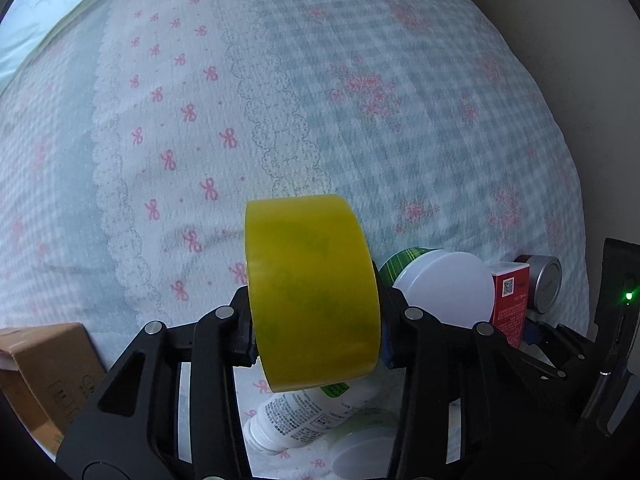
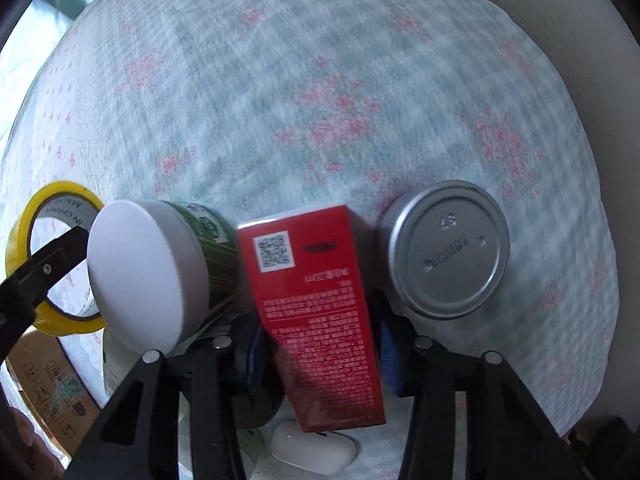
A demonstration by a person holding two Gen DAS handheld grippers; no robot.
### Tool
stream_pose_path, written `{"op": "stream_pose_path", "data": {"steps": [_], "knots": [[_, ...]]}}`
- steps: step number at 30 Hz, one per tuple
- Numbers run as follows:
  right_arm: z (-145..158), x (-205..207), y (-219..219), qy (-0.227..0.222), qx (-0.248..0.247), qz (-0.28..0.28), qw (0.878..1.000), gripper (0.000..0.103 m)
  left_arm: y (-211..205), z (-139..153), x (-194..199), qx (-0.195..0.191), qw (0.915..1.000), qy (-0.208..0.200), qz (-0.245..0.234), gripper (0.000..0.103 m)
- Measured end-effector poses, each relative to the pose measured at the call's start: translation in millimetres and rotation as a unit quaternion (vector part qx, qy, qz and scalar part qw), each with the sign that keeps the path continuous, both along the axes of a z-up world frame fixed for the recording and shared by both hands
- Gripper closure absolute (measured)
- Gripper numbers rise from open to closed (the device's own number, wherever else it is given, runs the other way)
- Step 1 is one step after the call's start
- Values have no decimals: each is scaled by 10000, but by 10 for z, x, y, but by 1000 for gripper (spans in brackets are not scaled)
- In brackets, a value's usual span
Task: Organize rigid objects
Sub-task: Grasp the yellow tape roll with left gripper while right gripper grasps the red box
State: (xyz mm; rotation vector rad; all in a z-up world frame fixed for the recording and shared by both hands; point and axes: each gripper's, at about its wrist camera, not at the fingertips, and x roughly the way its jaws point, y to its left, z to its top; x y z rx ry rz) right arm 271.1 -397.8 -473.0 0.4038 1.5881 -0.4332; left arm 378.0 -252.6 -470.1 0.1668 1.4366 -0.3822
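Left gripper: my left gripper (image 1: pixel 316 316) is clamped on the yellow tape roll (image 1: pixel 312 292), pads pressing its two flat faces.
Right gripper: my right gripper (image 2: pixel 320 344) is clamped on the red box (image 2: pixel 316 304), one pad on each long side.
Tape roll, axis: I see its hole axis running from pad to pad, left to right in the left wrist view, so the curved yellow band faces my camera. It sits between the left fingers, above the bedspread (image 1: pixel 360 100).
Red box, axis: its long axis runs away from my camera along the fingers, slightly tilted; the end with the QR code points away. It sits between the right fingers.
Counts: I count one tape roll, one red box, one green jar with a white lid (image 2: pixel 148 276), one silver tin (image 2: pixel 448 252), one white bottle (image 1: pixel 304 416), one small white case (image 2: pixel 314 454), one cardboard box (image 1: pixel 48 368).
Neighbours of the red box: the green jar lies on its side just to its left, lid towards my camera; the silver tin is just to its right, flat end facing me. Both crowd the right fingers.
Under the tools: the white bottle lies below the tape roll; the white case lies under the red box's near end.
Edge: the cardboard box is at the lower left in both views.
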Motion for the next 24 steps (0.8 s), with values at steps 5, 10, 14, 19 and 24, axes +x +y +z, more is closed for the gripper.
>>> {"op": "stream_pose_path", "data": {"steps": [5, 10, 14, 19, 24], "knots": [[-16, -64, 61, -84, -29, 133, 9999, 62, 41, 13, -28, -46, 10000, -54, -11, 65], [138, -165, 112, -111, -212, 335, 9992, 62, 94, 135, -88, -80, 9998, -180, 27, 65], [258, -255, 64, -219, -220, 266, 9992, 62, 146, 316, -135, -109, 9996, -266, 82, 65], [619, -399, 48, -432, -150, 297, 9985, 62, 210, 667, -281, -197, 9988, -414, 165, 65], [1162, -539, 156, -642, -195, 501, 9965, 62, 346, 1162, -423, -409, 9976, -497, 262, 65]]}}
